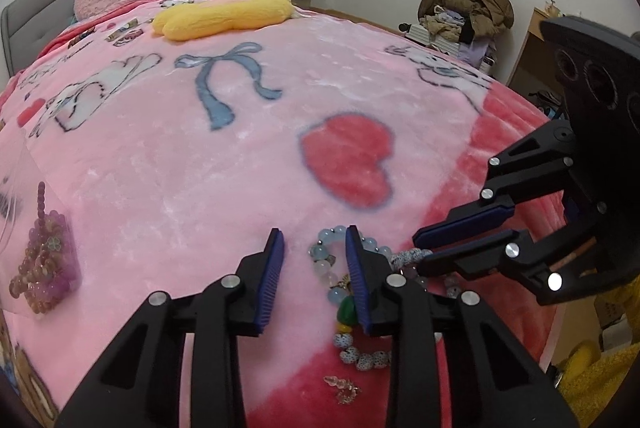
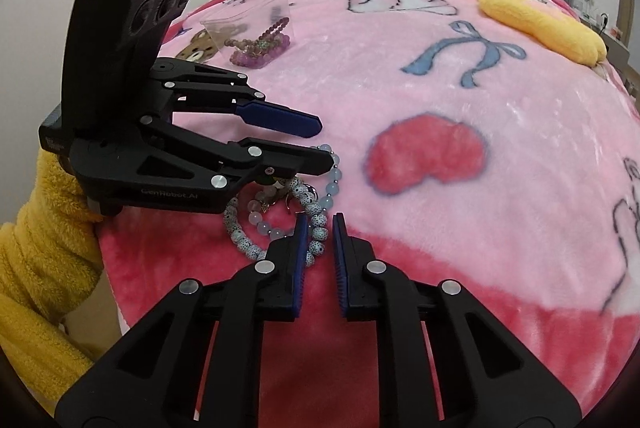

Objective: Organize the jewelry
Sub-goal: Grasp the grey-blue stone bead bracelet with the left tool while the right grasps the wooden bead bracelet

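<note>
Both grippers are converging on the tangled bracelet pile sitting on the pink blanket [image 1: 192, 196], just this side of the red heart print [image 1: 347, 159]. Left gripper [image 1: 314, 278] is standing part open, jaws straddling one arc of the pale blue bead bracelet [image 1: 326, 268], pads not pressing yet. Right gripper [image 2: 319, 248] is nearly closed; the spotted white bead bracelet [image 2: 240, 236] is lying against its left finger, nothing visibly clamped. The pile's long axis is running across the left jaws, roughly toward the right tips, so both are equally near. The clear bag of purple beads [image 2: 256, 40] is lying well beyond the heart, on the left gripper's side.
</note>
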`<state>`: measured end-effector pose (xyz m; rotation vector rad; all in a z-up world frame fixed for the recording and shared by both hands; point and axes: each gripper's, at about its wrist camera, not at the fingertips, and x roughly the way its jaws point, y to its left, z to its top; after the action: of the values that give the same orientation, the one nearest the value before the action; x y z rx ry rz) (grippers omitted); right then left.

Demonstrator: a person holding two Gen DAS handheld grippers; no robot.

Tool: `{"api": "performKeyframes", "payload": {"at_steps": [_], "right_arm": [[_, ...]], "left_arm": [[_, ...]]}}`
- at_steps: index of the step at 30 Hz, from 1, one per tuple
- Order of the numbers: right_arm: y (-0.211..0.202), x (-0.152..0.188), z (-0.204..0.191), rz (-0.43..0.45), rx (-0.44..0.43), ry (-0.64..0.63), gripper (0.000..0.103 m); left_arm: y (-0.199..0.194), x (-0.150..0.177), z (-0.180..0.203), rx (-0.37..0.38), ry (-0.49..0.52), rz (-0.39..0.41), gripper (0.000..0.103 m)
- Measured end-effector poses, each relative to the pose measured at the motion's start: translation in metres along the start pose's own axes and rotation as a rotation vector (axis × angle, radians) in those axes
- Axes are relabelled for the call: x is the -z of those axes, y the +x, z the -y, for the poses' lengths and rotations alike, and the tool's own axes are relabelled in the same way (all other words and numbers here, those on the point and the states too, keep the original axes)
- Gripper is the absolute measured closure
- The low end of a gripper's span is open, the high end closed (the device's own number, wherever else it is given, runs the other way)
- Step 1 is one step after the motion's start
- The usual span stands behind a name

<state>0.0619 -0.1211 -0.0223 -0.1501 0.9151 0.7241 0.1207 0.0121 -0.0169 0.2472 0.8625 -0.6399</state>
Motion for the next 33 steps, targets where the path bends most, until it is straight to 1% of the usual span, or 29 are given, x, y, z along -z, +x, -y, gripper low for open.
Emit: {"api": "performKeyframes", "payload": {"at_steps": [3, 7, 9, 11, 15, 16, 26, 33], "right_arm": [[0.0, 0.001, 0.0, -0.002, -0.002, 0.0, 0.091], [0.0, 0.001, 0.0, -0.004, 0.0, 0.005, 0.091], [0.002, 0.001, 0.0, -0.008, 0.001, 0.003, 0.094], [0.003, 0.001, 0.0, -0.009, 0.005, 0.002, 0.094], [0.003, 0.001, -0.002, -0.006, 0.013, -0.005, 0.095], [0.002, 0.001, -0.002, -0.004, 0.015, -0.006, 0.095], [-0.013, -0.005, -0.007, 0.038, 0.013, -0.024, 0.095], [-0.034, -0.015, -0.012, 0.097, 0.019, -0.04, 0.095]], "left_arm": [[-0.001, 0.001, 0.003, 0.023, 0.018, 0.002, 0.072], [0.001, 0.001, 0.006, 0.01, 0.031, -0.007, 0.073], [0.002, 0.001, 0.006, 0.01, 0.03, -0.01, 0.078], [0.003, 0.0, 0.005, 0.002, 0.019, -0.011, 0.088], [0.002, 0.001, 0.001, 0.008, -0.003, -0.004, 0.092], [0.002, 0.001, 0.001, 0.007, -0.006, -0.002, 0.094], [-0.015, -0.003, 0.0, 0.009, -0.022, 0.047, 0.095], [-0.04, -0.01, -0.001, 0.037, -0.033, 0.115, 0.095]]}}
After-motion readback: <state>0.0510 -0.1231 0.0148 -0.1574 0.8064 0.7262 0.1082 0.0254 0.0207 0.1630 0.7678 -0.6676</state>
